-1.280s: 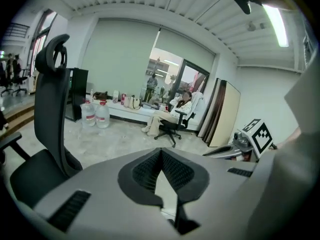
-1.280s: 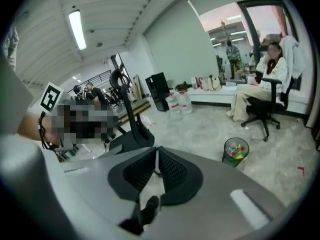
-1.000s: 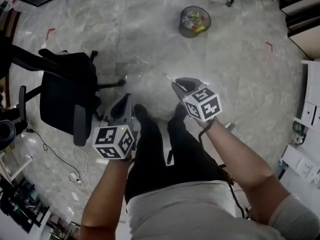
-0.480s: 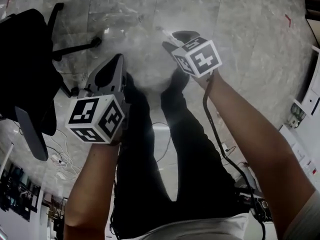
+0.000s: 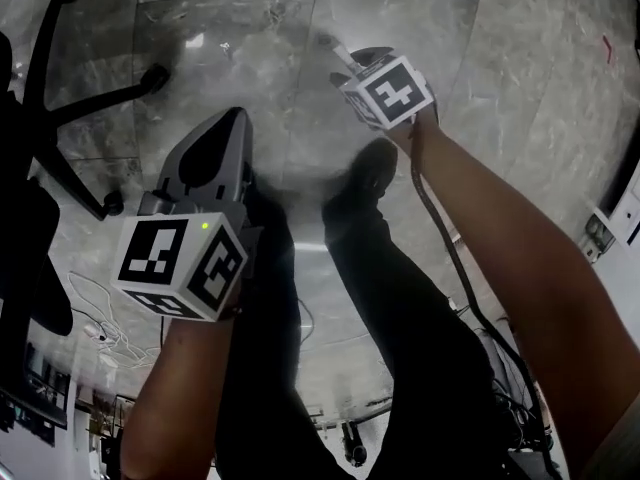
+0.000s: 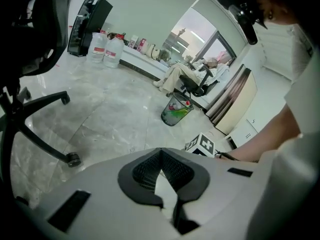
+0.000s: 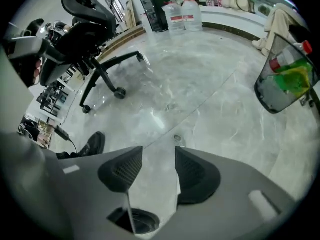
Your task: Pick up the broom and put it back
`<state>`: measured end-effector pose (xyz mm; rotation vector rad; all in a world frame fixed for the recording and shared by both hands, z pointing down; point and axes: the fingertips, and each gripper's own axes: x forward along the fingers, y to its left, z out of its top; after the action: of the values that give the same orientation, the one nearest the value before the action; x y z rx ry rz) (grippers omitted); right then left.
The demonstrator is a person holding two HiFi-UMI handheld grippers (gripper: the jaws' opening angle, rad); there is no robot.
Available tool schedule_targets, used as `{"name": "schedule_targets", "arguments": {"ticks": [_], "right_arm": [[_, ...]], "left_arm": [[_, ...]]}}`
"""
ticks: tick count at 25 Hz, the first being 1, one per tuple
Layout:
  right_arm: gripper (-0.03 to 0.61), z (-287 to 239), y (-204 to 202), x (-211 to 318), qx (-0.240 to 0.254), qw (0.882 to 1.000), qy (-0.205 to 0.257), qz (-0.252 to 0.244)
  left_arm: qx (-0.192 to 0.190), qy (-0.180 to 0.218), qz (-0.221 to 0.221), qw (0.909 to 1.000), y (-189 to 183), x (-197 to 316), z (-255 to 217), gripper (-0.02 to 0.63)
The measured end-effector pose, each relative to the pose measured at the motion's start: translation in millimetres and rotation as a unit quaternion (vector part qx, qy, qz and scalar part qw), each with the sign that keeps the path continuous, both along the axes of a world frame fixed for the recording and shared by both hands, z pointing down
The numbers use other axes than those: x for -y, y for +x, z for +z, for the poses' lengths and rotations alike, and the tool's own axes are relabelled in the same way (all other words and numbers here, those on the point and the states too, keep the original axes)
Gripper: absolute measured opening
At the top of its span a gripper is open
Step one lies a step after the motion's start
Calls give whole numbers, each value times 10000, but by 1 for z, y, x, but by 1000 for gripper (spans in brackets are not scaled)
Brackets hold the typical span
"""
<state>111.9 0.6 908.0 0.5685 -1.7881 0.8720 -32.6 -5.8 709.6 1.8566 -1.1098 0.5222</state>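
Broom outside all three views

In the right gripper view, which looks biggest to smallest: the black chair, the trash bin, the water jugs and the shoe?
1. black chair
2. trash bin, partly cut off at the edge
3. water jugs and shoe look about alike; the jugs stand farther away, so no ranking.
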Motion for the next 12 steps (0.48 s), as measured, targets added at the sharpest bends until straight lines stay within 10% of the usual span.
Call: {"name": "schedule_targets", "arguments": {"ticks": [12], "right_arm": [[173,144,28,6,-776,9970,26,-77]], "left_arm": [[-178,-30,-33,9998,1,10,80,5]]}}
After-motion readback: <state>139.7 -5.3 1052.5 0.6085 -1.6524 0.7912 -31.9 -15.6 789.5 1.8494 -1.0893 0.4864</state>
